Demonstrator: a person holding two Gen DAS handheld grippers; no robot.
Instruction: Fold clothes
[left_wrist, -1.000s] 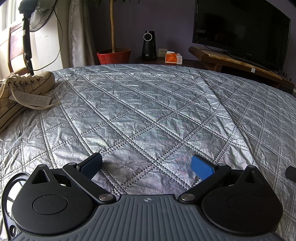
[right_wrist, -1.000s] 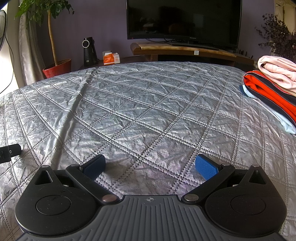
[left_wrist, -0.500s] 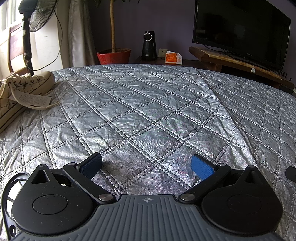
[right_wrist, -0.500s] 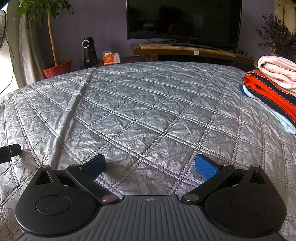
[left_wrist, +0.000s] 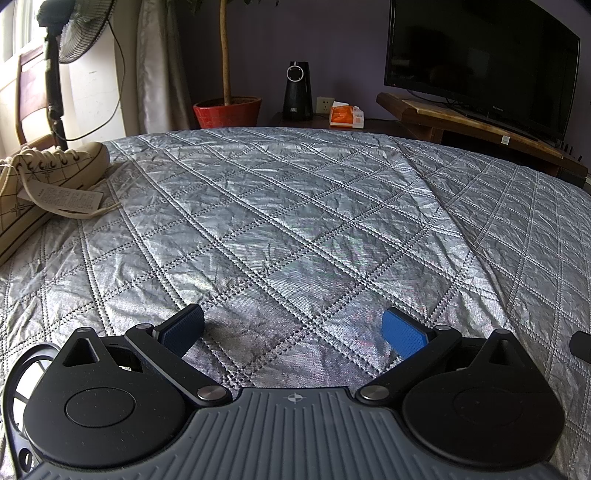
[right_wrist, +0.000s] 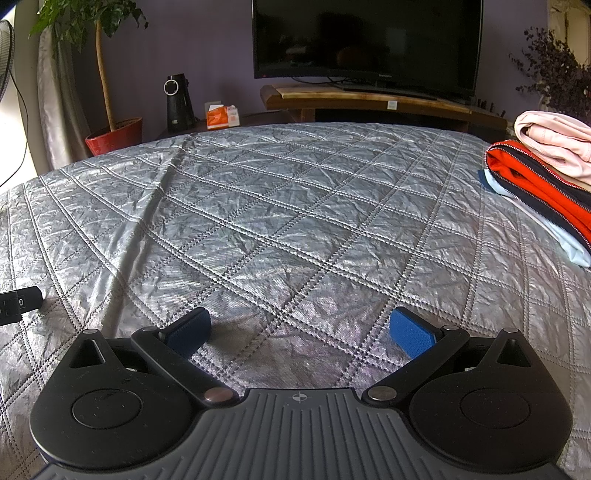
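A stack of folded clothes (right_wrist: 546, 184) lies at the right edge of the silver quilted bedspread (right_wrist: 280, 206): a pink garment (right_wrist: 554, 144) on top, an orange and navy zip jacket below it, pale blue cloth underneath. My right gripper (right_wrist: 299, 330) rests low over the bedspread, open, with nothing between its blue pads, well left of the stack. My left gripper (left_wrist: 291, 328) is also open and empty over bare bedspread (left_wrist: 295, 221). No garment shows in the left wrist view.
A cream sneaker (left_wrist: 44, 184) with a paper tag lies on the bed's left side. Beyond the bed stand a TV (right_wrist: 365, 40) on a wooden stand, a red plant pot (left_wrist: 227, 110), a black speaker (left_wrist: 297, 90), an orange tissue box (left_wrist: 345, 116) and a fan (left_wrist: 70, 33).
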